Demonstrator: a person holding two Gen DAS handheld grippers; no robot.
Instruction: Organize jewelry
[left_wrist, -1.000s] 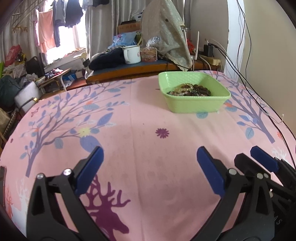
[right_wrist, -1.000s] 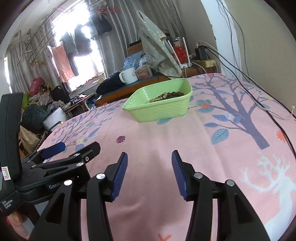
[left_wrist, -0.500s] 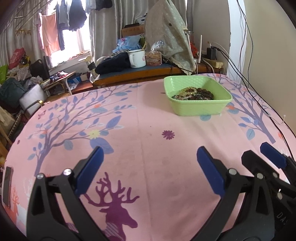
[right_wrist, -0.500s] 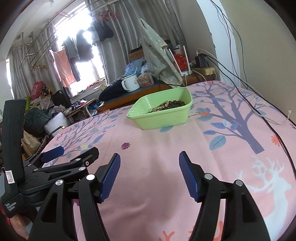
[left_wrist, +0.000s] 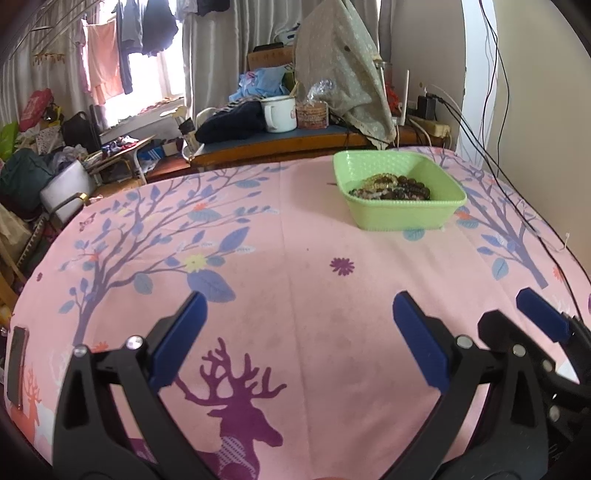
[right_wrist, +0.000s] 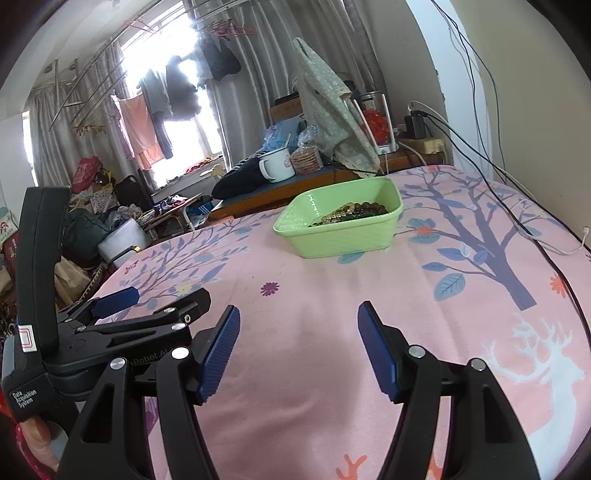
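Observation:
A light green plastic tray (left_wrist: 402, 218) stands on the far side of the pink cloth-covered table (left_wrist: 295, 295); it also shows in the right wrist view (right_wrist: 343, 240). Several beaded bracelets (left_wrist: 391, 186) lie piled in it, brown, dark and gold (right_wrist: 354, 210). My left gripper (left_wrist: 299, 332) is open and empty, low over the near part of the table. My right gripper (right_wrist: 297, 343) is open and empty, beside the left one, which shows at the left of the right wrist view (right_wrist: 122, 321).
A phone (left_wrist: 16, 363) lies at the table's left edge. Cables (left_wrist: 517, 206) run along the table's right side by the wall. Behind the table is a low desk with a white mug (left_wrist: 279, 112) and a cloth-covered object (left_wrist: 340, 70).
Both grippers have drawn back from the tray toward the near edge of the table. The right gripper's jaws have opened wider. The tray and bracelets have not moved.

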